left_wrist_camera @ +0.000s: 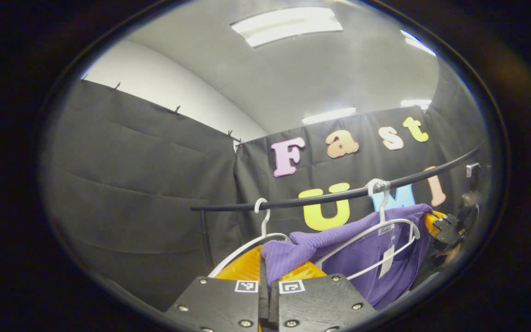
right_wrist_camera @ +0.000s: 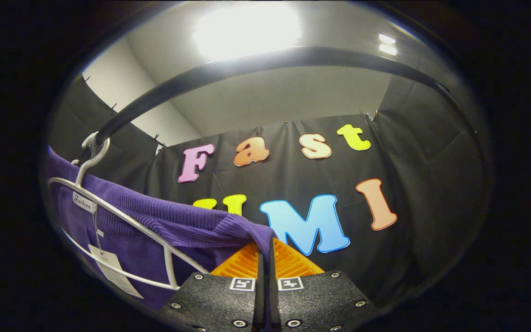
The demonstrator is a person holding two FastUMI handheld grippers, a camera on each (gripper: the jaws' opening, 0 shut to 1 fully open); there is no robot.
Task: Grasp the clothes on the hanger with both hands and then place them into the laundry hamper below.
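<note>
We see both tongs, left (left_wrist_camera: 269, 276) and right (right_wrist_camera: 265, 258), with ridged orange fingers clenched on the ribbed purple sweater (left_wrist_camera: 367, 249) draped over a white hanger (left_wrist_camera: 376, 230) on the curved black rail (left_wrist_camera: 339, 196).

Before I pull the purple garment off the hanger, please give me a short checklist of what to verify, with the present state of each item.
1. Left hand-held gripper shut on the purple garment: ok, fabric sits between its closed orange fingers.
2. Right hand-held gripper shut on the garment: ok, the purple edge is pinched between its fingers.
3. Garment free of the white hanger: not ok, it is draped over it.
4. Hanger hook on the black rail: ok.
5. Paper tag clear of both grippers: ok.
6. Laundry hamper position below: cannot tell.
</note>
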